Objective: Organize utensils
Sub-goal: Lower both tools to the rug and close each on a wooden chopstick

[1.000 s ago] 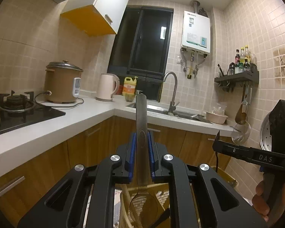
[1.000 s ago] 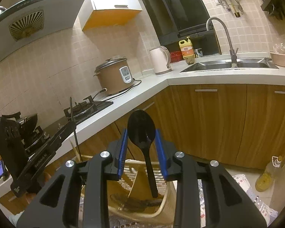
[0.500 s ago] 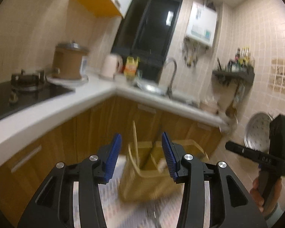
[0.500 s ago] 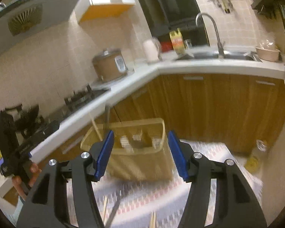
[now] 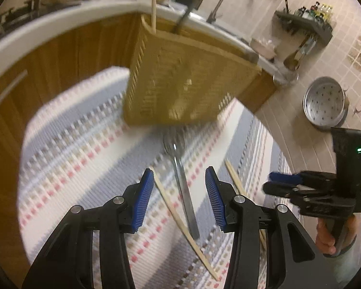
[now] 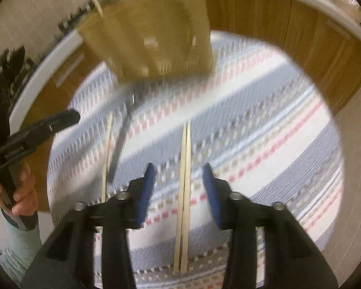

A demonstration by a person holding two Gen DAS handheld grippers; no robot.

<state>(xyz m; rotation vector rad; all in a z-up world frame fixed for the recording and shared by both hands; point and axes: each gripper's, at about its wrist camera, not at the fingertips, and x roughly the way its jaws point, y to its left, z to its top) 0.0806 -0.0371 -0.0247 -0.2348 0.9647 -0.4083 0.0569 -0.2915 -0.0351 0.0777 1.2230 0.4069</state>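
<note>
A tan slotted utensil basket (image 5: 180, 82) stands on a striped mat (image 5: 84, 149), with a chopstick and a dark handle sticking out of its top. My left gripper (image 5: 179, 180) is open and empty above a metal spoon (image 5: 180, 178) that lies on the mat beside a single chopstick (image 5: 180, 221). My right gripper (image 6: 179, 175) is open and empty above a pair of chopsticks (image 6: 184, 180) lying on the mat. The basket (image 6: 151, 36), the spoon (image 6: 122, 132) and the single chopstick (image 6: 107, 149) also show in the right wrist view, blurred.
Wooden cabinets (image 5: 60, 48) under a white counter (image 5: 48, 26) curve behind the mat. A metal steamer pan (image 5: 325, 101) leans on the tiled wall at right. Another chopstick (image 5: 235, 180) lies right of the spoon. The right gripper (image 5: 312, 192) shows in the left wrist view.
Both grippers let go of their spoons and opened, then tilted down from the basket's top toward the mat. The views now face the utensils lying in front of the basket.
</note>
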